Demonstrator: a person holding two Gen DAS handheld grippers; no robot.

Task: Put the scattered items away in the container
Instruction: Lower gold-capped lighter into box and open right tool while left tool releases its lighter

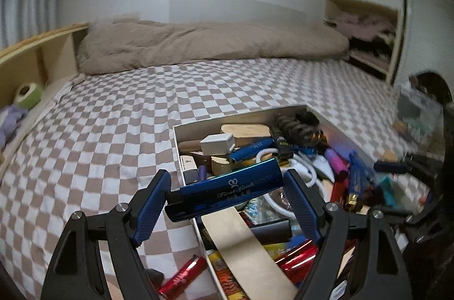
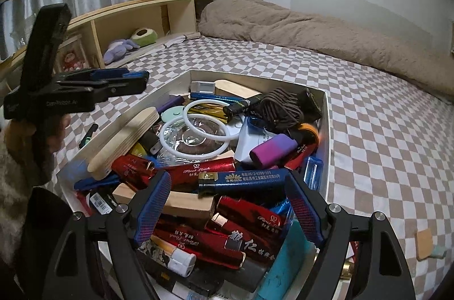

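My left gripper [image 1: 226, 182] is shut on a glossy blue lighter [image 1: 227, 186], held lengthwise by its ends above the near left corner of the white box [image 1: 255, 112]. The box sits on the checked bed cover and is heaped with red and blue lighters, white rings, wooden blocks and a coiled cord. My right gripper [image 2: 227, 178] stands open over the near end of the box [image 2: 326, 112]. A blue lighter with gold print [image 2: 244, 181] lies on the pile between its fingers, clear of the left pad. In the right wrist view, the left gripper [image 2: 136, 78] shows side-on.
A red lighter [image 1: 183, 276] lies on the bed just left of the box. A small tan piece [image 2: 424, 243] lies on the cover to the box's right, and a dark stick-like item [image 2: 89, 134] to its left. A beige duvet [image 2: 312, 25] lies along the wall.
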